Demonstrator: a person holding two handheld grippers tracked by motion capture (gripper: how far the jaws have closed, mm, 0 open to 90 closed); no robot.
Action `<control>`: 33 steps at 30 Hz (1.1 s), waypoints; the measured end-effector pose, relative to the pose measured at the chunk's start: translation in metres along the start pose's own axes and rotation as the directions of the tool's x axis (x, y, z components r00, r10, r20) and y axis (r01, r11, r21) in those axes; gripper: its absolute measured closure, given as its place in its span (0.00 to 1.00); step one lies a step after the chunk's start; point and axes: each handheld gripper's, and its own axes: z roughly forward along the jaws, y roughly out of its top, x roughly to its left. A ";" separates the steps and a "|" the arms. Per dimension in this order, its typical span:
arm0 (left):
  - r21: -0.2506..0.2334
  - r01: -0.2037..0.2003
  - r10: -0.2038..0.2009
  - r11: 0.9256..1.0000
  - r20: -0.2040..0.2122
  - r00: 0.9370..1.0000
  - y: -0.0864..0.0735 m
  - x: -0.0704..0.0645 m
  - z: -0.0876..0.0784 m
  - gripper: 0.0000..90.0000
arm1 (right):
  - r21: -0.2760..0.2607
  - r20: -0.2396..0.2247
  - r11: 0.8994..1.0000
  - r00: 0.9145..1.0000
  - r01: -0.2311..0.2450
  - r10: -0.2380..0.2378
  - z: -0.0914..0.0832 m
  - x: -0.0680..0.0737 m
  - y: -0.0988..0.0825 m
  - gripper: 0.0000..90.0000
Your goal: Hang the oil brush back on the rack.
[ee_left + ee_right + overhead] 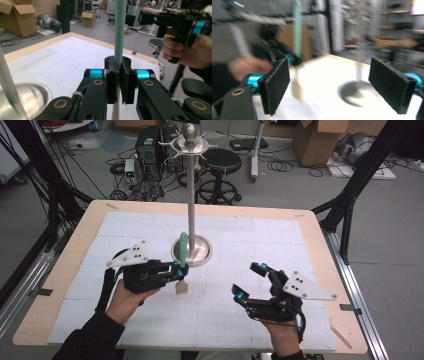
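While the left tongs (176, 271) clamp the slim brush with a mint-green handle and pale bristle head (182, 265), the brush stands upright, green end up and pale head (181, 288) hanging just above the white gridded mat (150, 320) on the pale wooden bench (75, 250). Left gripper view: both black pads pressed tight on the green handle (119, 30), which rises straight out of the grip. Brush sits just in front of the round polished-metal base (200, 251) of a tall steel stand with hooked arms at its top (190, 195); whether it touches the base, cannot tell. Right tongs (251, 281) well apart to the right, low over the mat, spread wide, nothing between the pads (277, 85). Right gripper view is motion-blurred; brush (297, 30) and stand base (352, 93) visible beyond the gaping pads.
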 end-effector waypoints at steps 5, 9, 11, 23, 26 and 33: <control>-0.024 -0.006 0.005 1.000 -0.017 1.000 0.029 0.010 0.012 0.94 | 0.065 0.144 0.998 0.989 0.025 -0.034 -0.023 -0.016 -0.011 0.17; -0.033 -0.017 0.016 0.999 -0.028 0.999 0.059 0.017 0.021 0.94 | 0.076 0.171 0.997 0.985 0.018 -0.031 -0.032 -0.026 -0.020 0.17; -0.024 -0.021 0.020 0.999 -0.041 0.999 0.071 0.021 0.026 0.94 | 0.069 0.176 0.998 0.984 0.008 -0.020 -0.035 -0.029 -0.025 0.17; -0.024 0.007 -0.010 1.000 -0.142 0.990 0.111 0.041 0.057 0.94 | 0.066 0.153 0.998 0.988 0.006 -0.016 -0.034 -0.033 -0.033 0.17; -0.028 0.022 -0.027 0.999 -0.157 0.987 0.111 0.046 0.058 0.94 | 0.058 0.148 0.998 0.989 0.005 -0.013 -0.035 -0.033 -0.032 0.17; -0.031 0.032 -0.038 0.999 -0.184 0.982 0.111 0.053 0.060 0.94 | 0.040 0.139 0.999 0.990 0.002 -0.008 -0.036 -0.032 -0.030 0.17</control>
